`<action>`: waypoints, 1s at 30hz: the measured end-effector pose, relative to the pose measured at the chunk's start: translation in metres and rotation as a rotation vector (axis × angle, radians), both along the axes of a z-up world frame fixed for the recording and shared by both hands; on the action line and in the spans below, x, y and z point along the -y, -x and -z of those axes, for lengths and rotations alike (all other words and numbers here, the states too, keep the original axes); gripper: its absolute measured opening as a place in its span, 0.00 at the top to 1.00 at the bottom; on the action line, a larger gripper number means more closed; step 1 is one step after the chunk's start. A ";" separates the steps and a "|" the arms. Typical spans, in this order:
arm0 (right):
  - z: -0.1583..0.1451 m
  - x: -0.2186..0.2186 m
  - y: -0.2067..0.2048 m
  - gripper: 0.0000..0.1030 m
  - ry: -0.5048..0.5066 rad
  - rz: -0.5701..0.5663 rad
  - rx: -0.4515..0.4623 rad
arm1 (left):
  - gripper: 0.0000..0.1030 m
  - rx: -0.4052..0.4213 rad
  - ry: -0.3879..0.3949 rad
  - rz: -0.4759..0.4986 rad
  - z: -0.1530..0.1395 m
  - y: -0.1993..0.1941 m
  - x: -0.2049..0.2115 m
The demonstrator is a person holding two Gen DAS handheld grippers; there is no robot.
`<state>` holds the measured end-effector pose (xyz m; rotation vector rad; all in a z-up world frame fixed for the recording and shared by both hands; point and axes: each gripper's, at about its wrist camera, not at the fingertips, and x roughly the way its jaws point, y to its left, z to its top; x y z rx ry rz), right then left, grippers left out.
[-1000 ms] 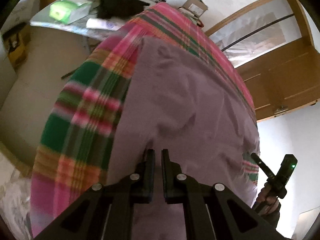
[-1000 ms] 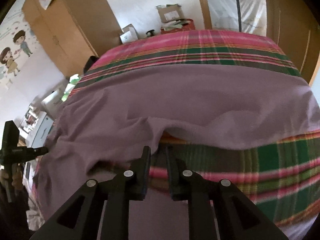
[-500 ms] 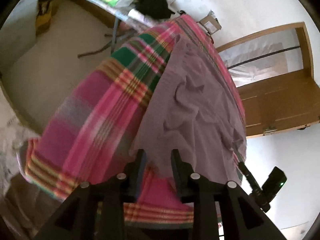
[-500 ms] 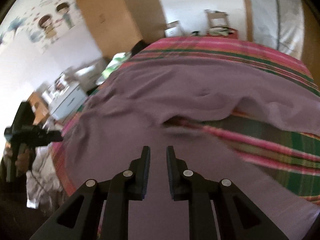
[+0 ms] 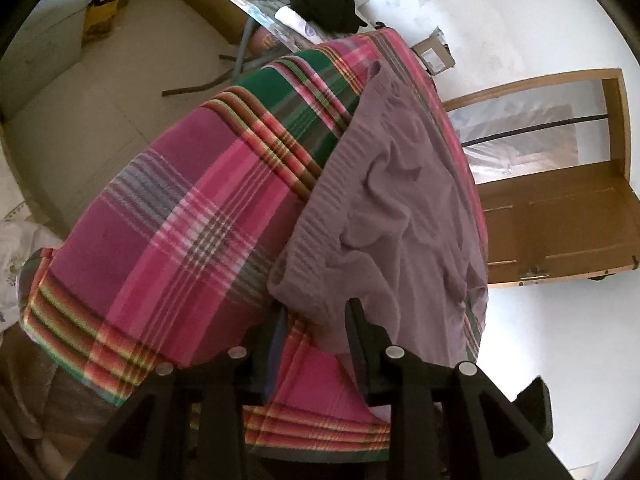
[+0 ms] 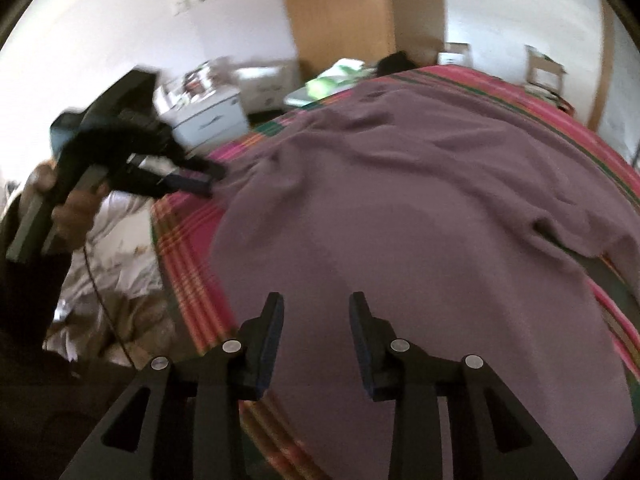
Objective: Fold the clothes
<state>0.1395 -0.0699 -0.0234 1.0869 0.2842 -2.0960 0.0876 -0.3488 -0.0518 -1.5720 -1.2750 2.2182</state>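
- Left hand [image 6: 70,208]: I am seeing it at the far left of the right wrist view, blurred, wrapping around the handle of its tool.
- Left gripper [image 5: 316,312]: I am watching its jaws opening, the two fingers standing spread. The ribbed corner of the mauve sweater [image 5: 400,216] is drooping into the gap between them; the pads are not pressing on it as far as I can tell. In the right wrist view the same tool is poking its tips at the sweater's left edge.
- Plaid blanket [image 5: 168,240]: pink, green and orange, it is covering the bed and showing bare to the left of the left fingers, with a strip of it lying directly under the gap.
- Mauve sweater, main body: it is lying spread and wrinkled over the blanket, running away from the left gripper toward the far end of the bed, and filling the middle of the right wrist view.
- Right gripper [image 6: 316,312]: I am watching its jaws opening, fingers apart, hovering over the near part of the sweater; the cloth is lying flat beneath the gap, nothing pinched.
- Wooden door [image 5: 560,216]: standing at the right beyond the bed.
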 end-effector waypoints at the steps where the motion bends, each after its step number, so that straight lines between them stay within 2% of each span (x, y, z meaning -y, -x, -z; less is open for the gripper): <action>1: 0.002 0.007 -0.004 0.66 -0.013 -0.020 -0.013 | 0.71 0.000 -0.001 -0.004 0.000 0.001 0.000; 5: 0.007 0.025 -0.017 0.66 -0.037 -0.073 -0.061 | 0.71 0.006 -0.034 -0.023 0.004 0.001 0.004; 8: 0.011 0.035 -0.021 0.66 -0.042 -0.095 -0.059 | 0.71 0.011 -0.067 -0.043 0.007 0.000 0.008; 12: 0.013 0.044 -0.025 0.66 -0.048 -0.119 -0.069 | 0.71 0.002 -0.052 -0.059 0.006 0.001 0.008; 19: 0.017 0.057 -0.032 0.66 -0.096 -0.129 -0.127 | 0.71 0.004 -0.076 -0.080 0.007 0.003 0.008; 21: 0.018 0.057 -0.032 0.66 -0.094 -0.129 -0.130 | 0.75 -0.002 -0.084 -0.092 0.008 0.002 0.010; 22: 0.018 0.057 -0.032 0.66 -0.090 -0.124 -0.130 | 0.84 -0.008 -0.081 -0.103 0.007 0.001 0.010; 24: 0.019 0.055 -0.030 0.66 -0.073 -0.112 -0.122 | 0.85 -0.033 -0.068 -0.114 0.005 -0.001 0.011; 29: 0.019 0.054 -0.027 0.80 -0.065 -0.080 -0.119 | 0.90 -0.073 -0.044 -0.123 -0.001 -0.005 0.014; 30: 0.018 0.054 -0.028 0.88 -0.064 -0.079 -0.121 | 0.90 -0.083 -0.043 -0.126 -0.003 -0.006 0.015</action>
